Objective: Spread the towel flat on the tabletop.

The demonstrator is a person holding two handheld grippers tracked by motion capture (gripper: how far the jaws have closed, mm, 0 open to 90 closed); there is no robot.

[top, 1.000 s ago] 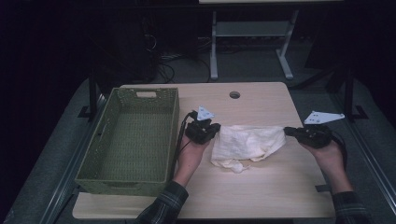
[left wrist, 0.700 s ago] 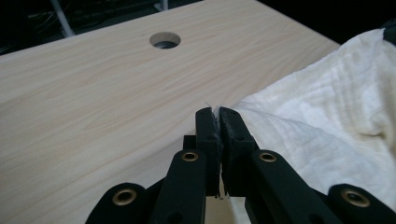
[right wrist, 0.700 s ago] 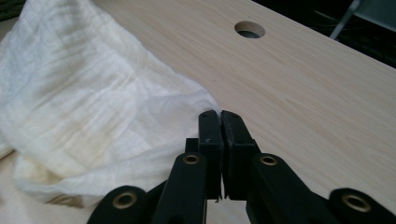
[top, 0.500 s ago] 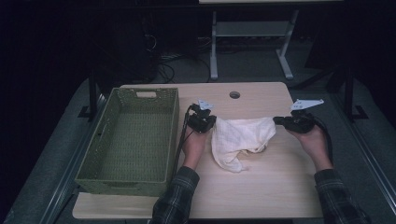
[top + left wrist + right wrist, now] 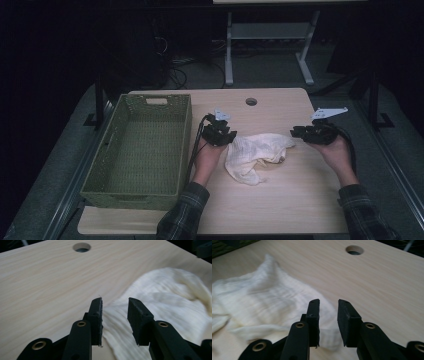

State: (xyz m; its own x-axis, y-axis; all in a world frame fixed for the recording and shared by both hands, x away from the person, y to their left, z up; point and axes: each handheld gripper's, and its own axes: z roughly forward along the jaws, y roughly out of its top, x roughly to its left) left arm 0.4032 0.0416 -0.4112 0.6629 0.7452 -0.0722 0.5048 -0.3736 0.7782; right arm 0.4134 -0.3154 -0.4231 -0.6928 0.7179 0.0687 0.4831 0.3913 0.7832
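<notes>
A crumpled cream cloth (image 5: 257, 152) lies on the wooden table (image 5: 280, 200) between my two grippers. My left gripper (image 5: 231, 137) sits at the cloth's left end. Its jaws have just been opening, and in the left gripper view they (image 5: 115, 301) stand apart over the cloth's edge (image 5: 170, 297) without pressing it. My right gripper (image 5: 294, 132) is at the cloth's right corner. Its jaws have also just been opening, and they (image 5: 329, 301) stand parted above the cloth (image 5: 262, 300), which rests on the table.
A green woven basket (image 5: 185, 145) with nothing in it stands at the left of the table, close to my left hand. A round cable hole (image 5: 251, 101) is in the tabletop behind the cloth. Bare wood lies in front of the cloth.
Both grippers were shut on the cloth's ends and now stand open, with the cloth let go and slumped on the table. The right gripper came in leftward, toward the left one.
</notes>
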